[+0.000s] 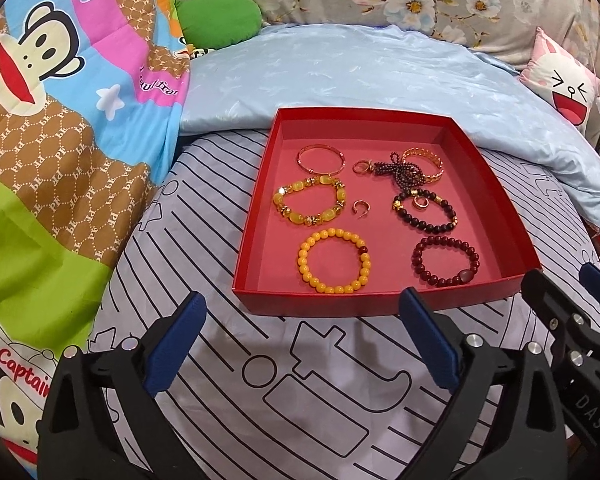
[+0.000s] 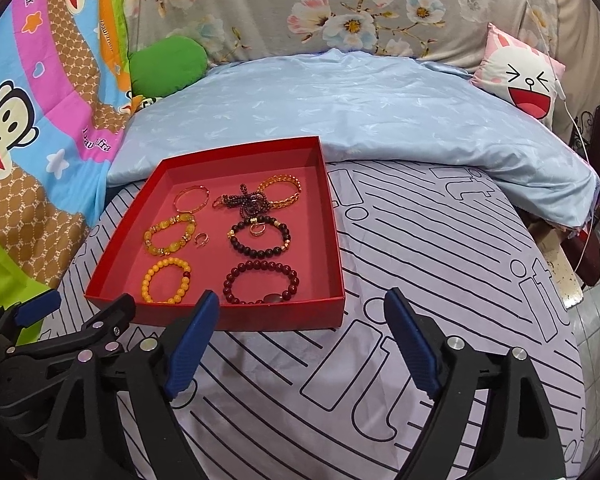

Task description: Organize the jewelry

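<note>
Left wrist view is showing the left hand-held gripper (image 1: 302, 330) hovering with jaws apart just before the shallow red cardboard box (image 1: 320, 304) on the bed; beaded bracelets are lying inside, straight ahead. Right hand-held gripper (image 2: 300, 334), also apart, is sitting beside the box's near-right corner.
</note>
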